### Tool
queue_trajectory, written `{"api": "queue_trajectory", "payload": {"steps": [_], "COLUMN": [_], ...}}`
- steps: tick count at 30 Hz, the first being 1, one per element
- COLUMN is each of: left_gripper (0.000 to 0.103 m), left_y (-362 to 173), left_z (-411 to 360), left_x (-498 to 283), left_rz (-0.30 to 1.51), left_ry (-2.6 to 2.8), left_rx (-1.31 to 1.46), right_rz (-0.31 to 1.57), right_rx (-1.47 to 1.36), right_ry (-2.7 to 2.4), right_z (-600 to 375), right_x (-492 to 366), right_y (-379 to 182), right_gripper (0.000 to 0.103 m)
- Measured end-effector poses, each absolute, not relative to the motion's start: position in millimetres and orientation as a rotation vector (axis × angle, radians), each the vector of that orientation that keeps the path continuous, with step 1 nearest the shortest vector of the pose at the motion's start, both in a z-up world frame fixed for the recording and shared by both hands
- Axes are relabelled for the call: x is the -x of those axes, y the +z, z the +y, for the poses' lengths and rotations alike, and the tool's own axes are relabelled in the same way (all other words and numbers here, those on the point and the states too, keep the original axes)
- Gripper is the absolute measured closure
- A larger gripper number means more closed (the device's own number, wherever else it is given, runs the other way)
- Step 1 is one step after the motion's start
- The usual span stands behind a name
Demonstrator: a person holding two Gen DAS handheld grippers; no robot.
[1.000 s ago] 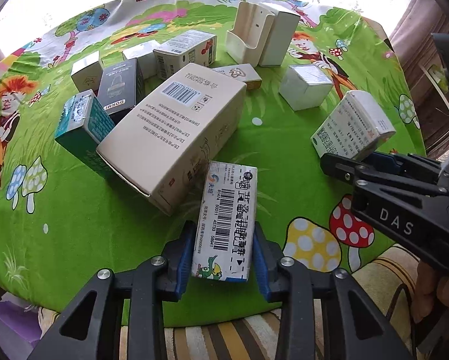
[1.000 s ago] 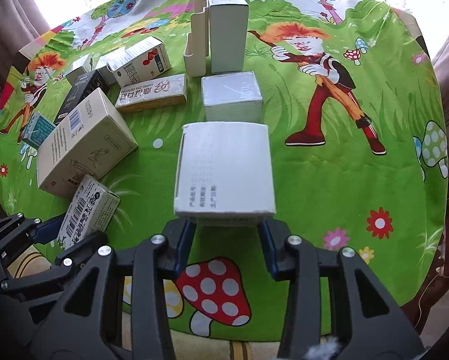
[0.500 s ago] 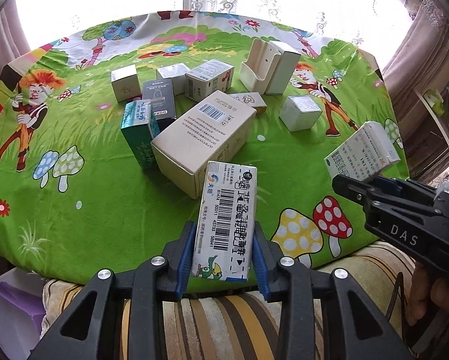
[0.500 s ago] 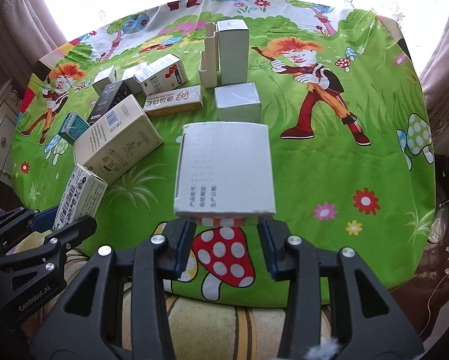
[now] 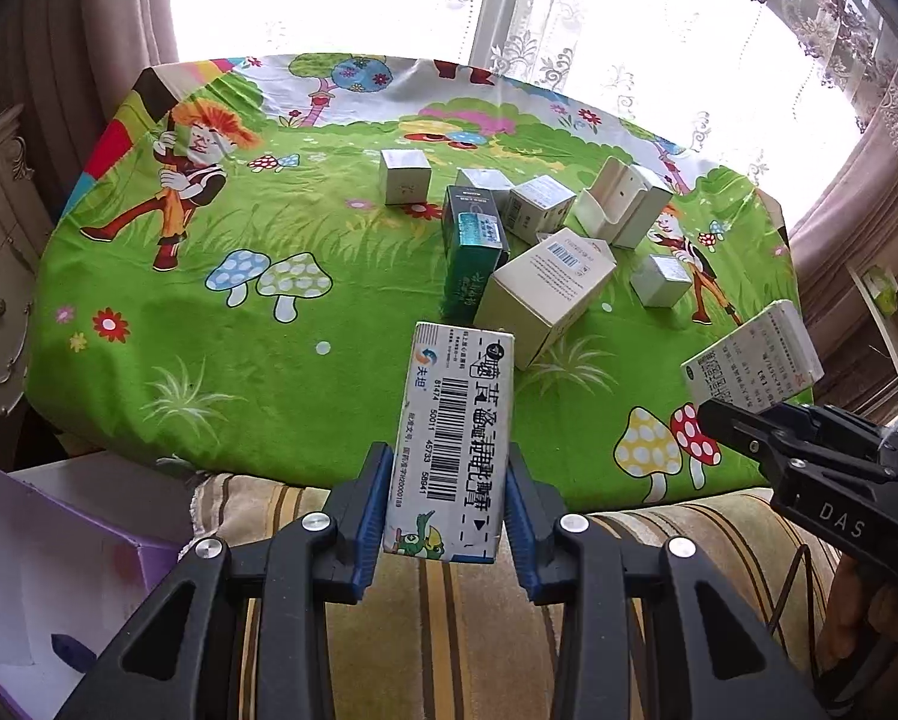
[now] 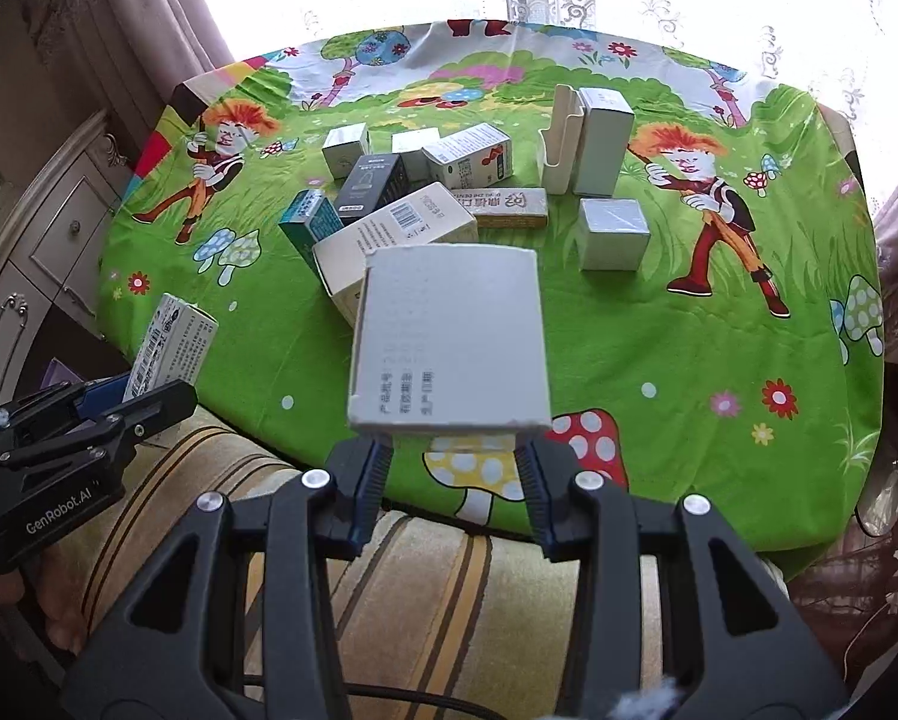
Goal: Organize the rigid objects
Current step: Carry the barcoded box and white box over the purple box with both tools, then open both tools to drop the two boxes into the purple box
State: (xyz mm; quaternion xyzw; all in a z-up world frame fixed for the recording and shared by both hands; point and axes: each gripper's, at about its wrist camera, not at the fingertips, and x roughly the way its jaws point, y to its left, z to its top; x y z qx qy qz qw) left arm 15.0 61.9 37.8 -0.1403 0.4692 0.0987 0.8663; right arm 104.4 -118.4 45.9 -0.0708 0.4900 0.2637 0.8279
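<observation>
both boxes had risen off the bench [image 5: 149,324] and back over its near edge: left gripper [image 5: 446,516] fingers pinched the barcode box [image 5: 454,438], right gripper [image 6: 451,498] fingers the white box [image 6: 449,336], both likely bound elsewhere.

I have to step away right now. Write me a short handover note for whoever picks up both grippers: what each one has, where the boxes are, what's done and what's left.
Left gripper: shut on the barcode box, held clear of the table.
Right gripper: shut on the white flat box, also off the table.
Table: the other boxes sit in a loose cluster toward the far side, among them the large beige box, teal box, black box and white holder.
Done: two boxes picked up.
Left: place both, then sort the cluster. Where they go is not visible.
</observation>
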Motion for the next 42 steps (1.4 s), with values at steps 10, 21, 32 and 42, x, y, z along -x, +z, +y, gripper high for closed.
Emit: {"api": "queue_trajectory", "payload": {"steps": [10, 21, 32, 42], "left_gripper": [0.066, 0.066, 0.066, 0.066], "left_y": [35.5, 19.7, 12.2, -0.4], "left_z": [142.2, 210.5, 261.7, 284.9], "left_x": [57.3, 124.0, 178.5, 205.3], "left_rz": [0.953, 0.953, 0.933, 0.953], "left_ry": [0.406, 0.603, 0.74, 0.829], "left_rx": [0.378, 0.438, 0.515, 0.57], "right_rz": [1.024, 1.043, 1.012, 1.014], "right_rx": [0.23, 0.374, 0.576, 0.694], "right_ry": [0.729, 0.967, 1.149, 1.287], "right_z": [-54.2, 32.1, 110.2, 146.9], "right_x": [-50.0, 25.6, 99.5, 152.9], "right_y": [61.8, 61.7, 54.0, 37.4], "right_gripper": [0.059, 0.059, 0.059, 0.059]}}
